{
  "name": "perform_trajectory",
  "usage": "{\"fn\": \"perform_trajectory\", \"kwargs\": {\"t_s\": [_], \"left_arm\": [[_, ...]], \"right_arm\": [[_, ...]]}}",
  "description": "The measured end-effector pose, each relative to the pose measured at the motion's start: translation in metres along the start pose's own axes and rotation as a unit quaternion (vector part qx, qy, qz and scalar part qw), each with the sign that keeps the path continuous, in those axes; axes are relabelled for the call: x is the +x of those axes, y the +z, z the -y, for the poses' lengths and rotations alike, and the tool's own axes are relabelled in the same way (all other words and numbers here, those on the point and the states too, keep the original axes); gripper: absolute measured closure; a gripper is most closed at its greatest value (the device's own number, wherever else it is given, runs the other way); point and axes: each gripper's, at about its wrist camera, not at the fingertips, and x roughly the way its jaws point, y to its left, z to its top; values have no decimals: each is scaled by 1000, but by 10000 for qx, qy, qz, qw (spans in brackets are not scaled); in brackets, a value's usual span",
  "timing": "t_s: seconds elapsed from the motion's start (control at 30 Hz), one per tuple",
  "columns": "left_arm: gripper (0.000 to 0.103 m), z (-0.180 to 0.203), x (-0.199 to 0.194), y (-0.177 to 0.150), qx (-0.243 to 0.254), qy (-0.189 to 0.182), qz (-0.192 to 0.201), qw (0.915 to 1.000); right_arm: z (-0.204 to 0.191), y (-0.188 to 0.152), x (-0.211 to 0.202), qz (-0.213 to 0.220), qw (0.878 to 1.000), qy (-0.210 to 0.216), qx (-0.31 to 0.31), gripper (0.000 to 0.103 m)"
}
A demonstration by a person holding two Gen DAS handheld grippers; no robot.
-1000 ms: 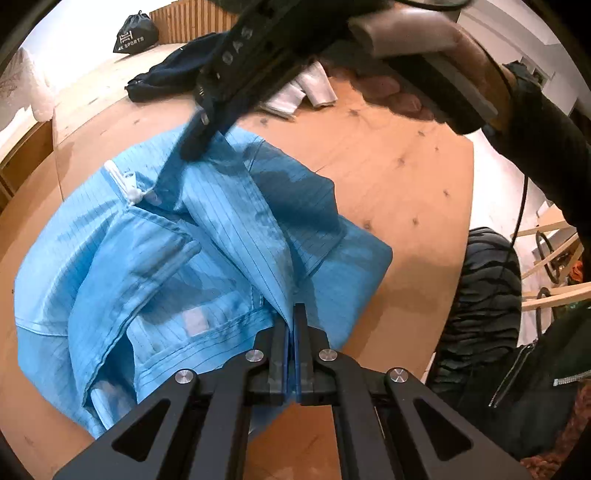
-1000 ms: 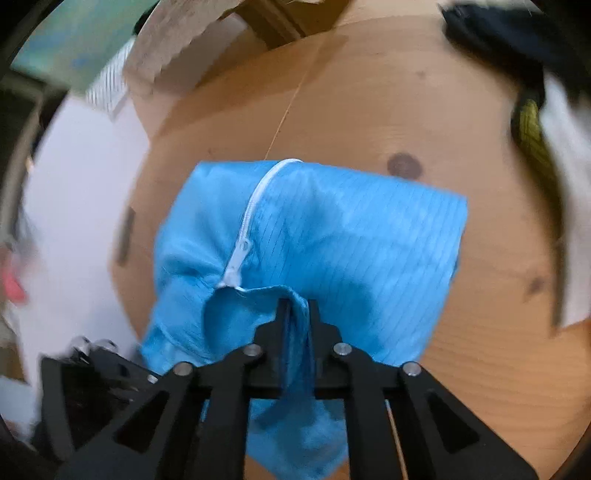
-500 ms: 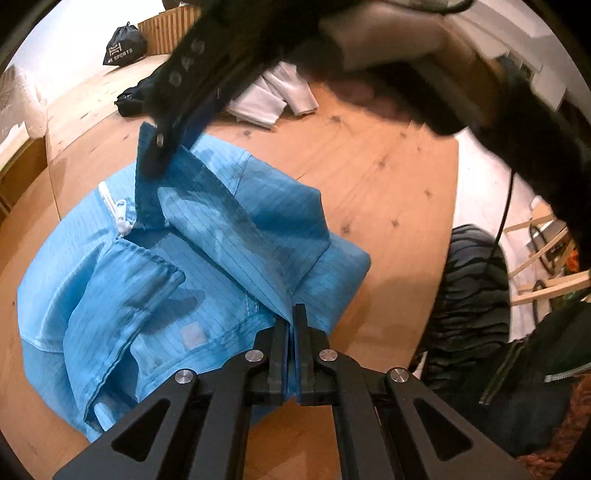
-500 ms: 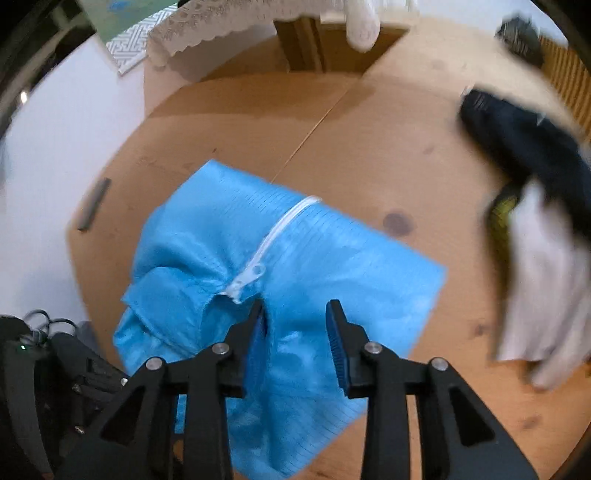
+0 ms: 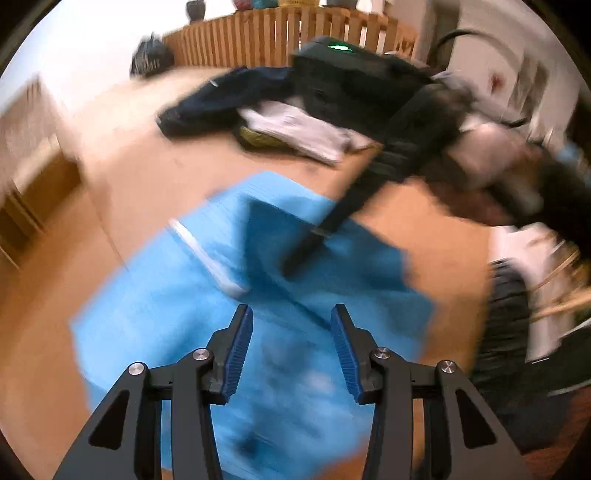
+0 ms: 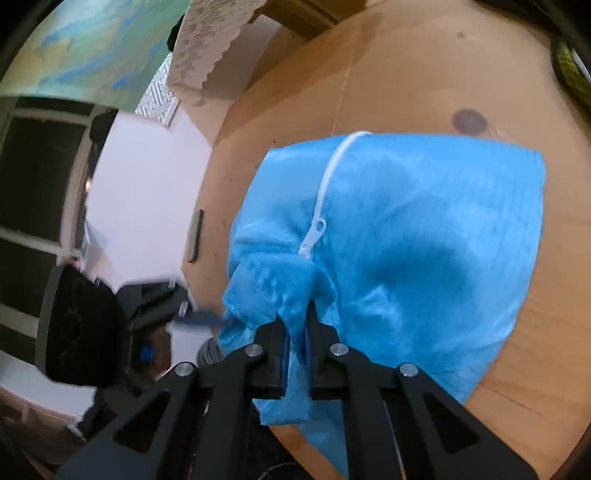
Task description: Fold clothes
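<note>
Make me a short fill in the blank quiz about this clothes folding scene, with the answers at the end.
1. The garment on the wooden table is coloured ____.
2. Its zipper is coloured ____.
3. The right tongs are shut on a fold of the ____.
4. The left tongs, their jaws opening, grip ____.

Answers: blue; white; garment; nothing

Left wrist view: close above blue zippered garment point(image 5: 207, 332), steeply down over own fingers point(image 5: 236, 350) toward far wooden fence point(image 5: 280, 33). Right wrist view: nearer, tilted down across round wooden table point(image 6: 424, 74). Shared: same garment, zipper point(image 6: 325, 184), table.
</note>
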Motion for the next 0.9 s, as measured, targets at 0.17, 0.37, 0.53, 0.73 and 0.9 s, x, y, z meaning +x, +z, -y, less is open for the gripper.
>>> {"fn": "perform_trajectory", "kwargs": {"t_s": [0.17,0.37,0.53,0.73,0.9], "left_arm": [[63,-32,17,28,28,379,-84,9992],[64,-16,27,45,479,125,-259,9984],[62,1,25,35,1109,6,-459,9928],[64,0,13,25,1483,-163,-594,9870],[64,-5,28,41,1425,-426,-603,9870]], "right_arm": [[1,-14,-12,17,9952,-931,-310,96],[-42,-50,-41,576,9710,-2007,-1168,96],[-68,-78,-31,528,9499,-2475,-1834,95],[-56,-63,-16,586,9337,-2922,-1987,92],[-55,-43,-4,524,9326,-2946,-2018,92]]}}
